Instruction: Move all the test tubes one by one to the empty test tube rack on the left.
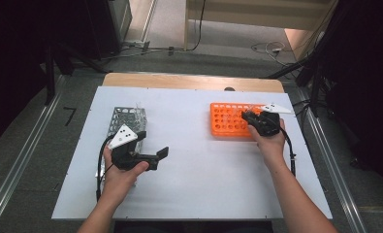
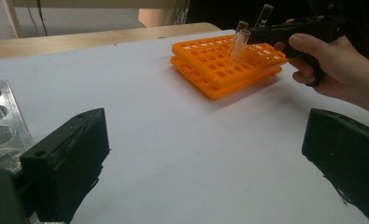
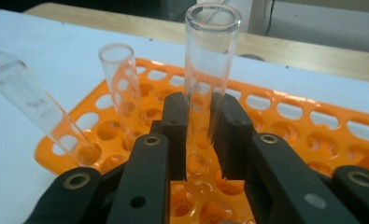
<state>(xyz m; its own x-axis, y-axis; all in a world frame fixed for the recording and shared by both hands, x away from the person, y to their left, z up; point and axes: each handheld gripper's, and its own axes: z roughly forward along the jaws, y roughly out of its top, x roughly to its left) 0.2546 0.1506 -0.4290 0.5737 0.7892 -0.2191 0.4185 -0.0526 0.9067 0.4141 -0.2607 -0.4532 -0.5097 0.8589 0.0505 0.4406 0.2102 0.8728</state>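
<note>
The right gripper (image 3: 198, 135) is clamped on a clear glass tube (image 3: 210, 60), its two black pads pressing the tube's sides just above the orange rack (image 3: 313, 135). The tube stands upright with its lower end still down in a hole — a grip low on the barrel, likely chosen so the tube can be lifted straight out without tipping or scraping the hole's edge. Two more tubes (image 3: 121, 88) sit in the same rack to one side, both leaning, because the holes are wider than the glass and let them lean.

From above, the rack (image 1: 228, 119) lies near the far right corner of the white table (image 1: 194, 184), and the right gripper (image 1: 252, 118) reaches over its right end from the person's side. A metal rack (image 1: 126, 119) stands toward the left edge, apparently the place a lifted tube would go.

The left gripper (image 1: 157, 156) waits just in front of the metal rack with its jaws spread wide and nothing between them — its own view shows them well apart over bare table, pointed across at the orange rack (image 2: 226, 65). I judge it is held ready near the metal rack to steady it or take over the tube.
</note>
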